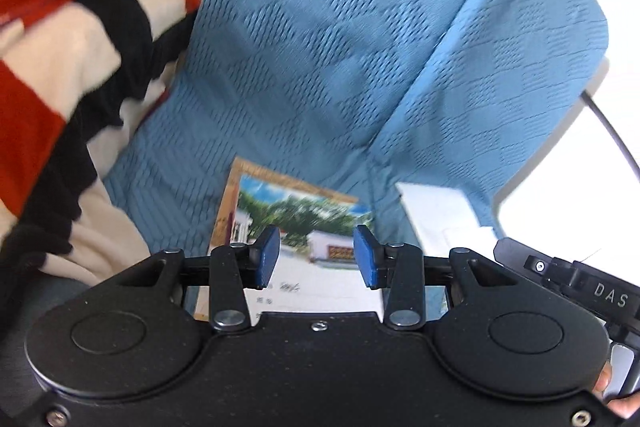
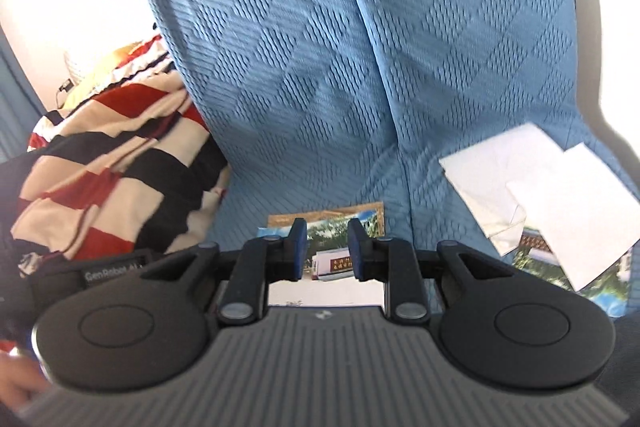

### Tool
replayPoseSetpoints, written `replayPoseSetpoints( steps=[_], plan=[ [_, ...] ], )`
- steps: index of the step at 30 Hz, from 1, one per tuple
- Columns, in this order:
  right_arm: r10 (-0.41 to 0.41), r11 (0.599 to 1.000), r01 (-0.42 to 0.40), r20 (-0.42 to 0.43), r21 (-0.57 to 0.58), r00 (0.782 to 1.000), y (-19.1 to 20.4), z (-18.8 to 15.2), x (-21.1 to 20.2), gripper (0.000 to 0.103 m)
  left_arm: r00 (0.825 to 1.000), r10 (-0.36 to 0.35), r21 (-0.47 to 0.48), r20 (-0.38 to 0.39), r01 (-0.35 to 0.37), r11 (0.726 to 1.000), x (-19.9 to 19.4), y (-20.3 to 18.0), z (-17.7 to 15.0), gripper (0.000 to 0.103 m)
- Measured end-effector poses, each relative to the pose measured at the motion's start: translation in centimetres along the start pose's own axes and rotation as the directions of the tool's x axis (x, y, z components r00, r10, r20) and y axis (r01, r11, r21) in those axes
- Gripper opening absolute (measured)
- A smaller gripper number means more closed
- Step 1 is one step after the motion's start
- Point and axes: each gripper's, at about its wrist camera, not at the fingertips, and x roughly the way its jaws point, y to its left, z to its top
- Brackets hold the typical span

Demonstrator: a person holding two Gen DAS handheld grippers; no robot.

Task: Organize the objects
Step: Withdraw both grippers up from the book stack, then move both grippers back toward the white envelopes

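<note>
— Starting at the left gripper point(image 1: 316, 255): how do the jaws stand?

— Partly apart. A clear gap shows between the blue pads point(image 1: 269, 255), and nothing is clamped in it. Through the gap you see a photo card point(image 1: 304, 215) lying on the seat below; the pads do not touch it.

— And the right gripper point(image 2: 328, 247)?

— Narrower, but also with a gap and also empty. The same card point(image 2: 328, 231) shows behind its pads point(image 2: 357, 251).

— What does the card look like?

— A picture of trees and a white wall on top, and a white strip with some writing below. It lies on a brown-edged card point(image 1: 226, 211), which sticks out along its left and top edges.

— What do they rest on?

— A blue cushion point(image 1: 320, 47) with a woven diamond pattern. Its back rises behind the cards, with a seam running down it.

— Anything to the right?

— Two white sheets point(image 2: 500, 163), overlapping, lie on the same cushion. From under them peeks another picture card point(image 2: 536, 255).

— And to the left?

— A crumpled blanket point(image 1: 60, 67) striped red, black and cream, against the cushion's edge.
</note>
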Motion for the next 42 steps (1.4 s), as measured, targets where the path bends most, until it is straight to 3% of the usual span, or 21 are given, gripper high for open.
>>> replayPoseSetpoints(
  steps=[8,15,42],
  plan=[
    [-0.002,1.000,0.003,0.044,-0.015,0.999,0.5,0.3,-4.5,0.025,0.999,-0.028,0.032,0.039,0.026,0.999,-4.7,-2.3,0.5,0.039],
    [-0.041,0.999,0.042,0.046,-0.024,0.998,0.3,-1.6,-6.2,0.025,0.998,-0.032,0.069,0.048,0.028,0.997,-7.2,-4.1,-0.6,0.039],
    [-0.135,0.989,0.132,0.058,0.060,0.989,-5.2,-3.1,-9.8,0.026,0.992,-0.121,0.166,-0.028,0.124,0.978,-4.7,-11.7,-4.2,0.041]
  ],
)
